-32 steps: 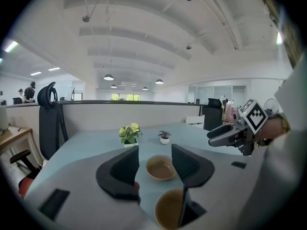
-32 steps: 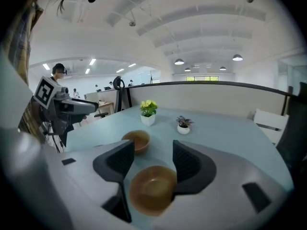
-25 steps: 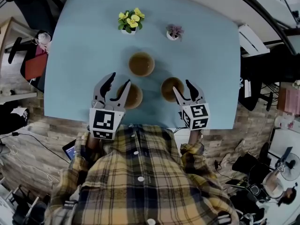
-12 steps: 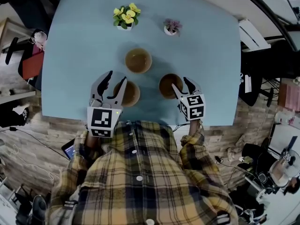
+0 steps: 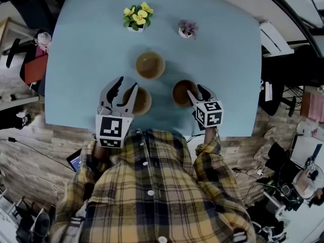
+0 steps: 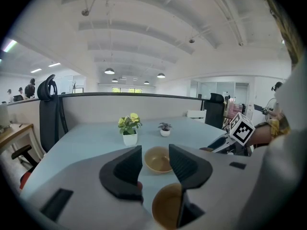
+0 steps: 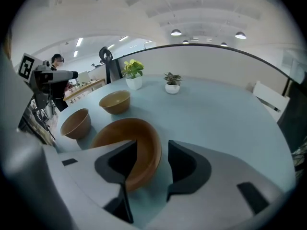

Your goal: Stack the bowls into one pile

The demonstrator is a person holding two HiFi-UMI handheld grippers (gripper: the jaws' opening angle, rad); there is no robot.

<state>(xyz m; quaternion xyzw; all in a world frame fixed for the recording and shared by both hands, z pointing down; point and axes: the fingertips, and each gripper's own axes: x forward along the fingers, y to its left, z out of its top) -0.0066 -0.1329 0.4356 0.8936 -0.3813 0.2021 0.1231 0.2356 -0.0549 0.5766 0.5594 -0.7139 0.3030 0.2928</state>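
On the light blue table (image 5: pixel 86 49), the left gripper (image 5: pixel 127 83) straddles the rim of the near-left round tan bowl (image 5: pixel 142 102), the right gripper (image 5: pixel 196 90) that of the near-right round tan bowl (image 5: pixel 180 91), jaws apart though just closing, and a third tan bowl (image 5: pixel 150 65) sits beyond, all mouths up.

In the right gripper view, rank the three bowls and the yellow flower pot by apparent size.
1. Nearest bowl, though nearness inflates it.
2. Left bowl and middle bowl look alike; no ranking.
3. Yellow flower pot.
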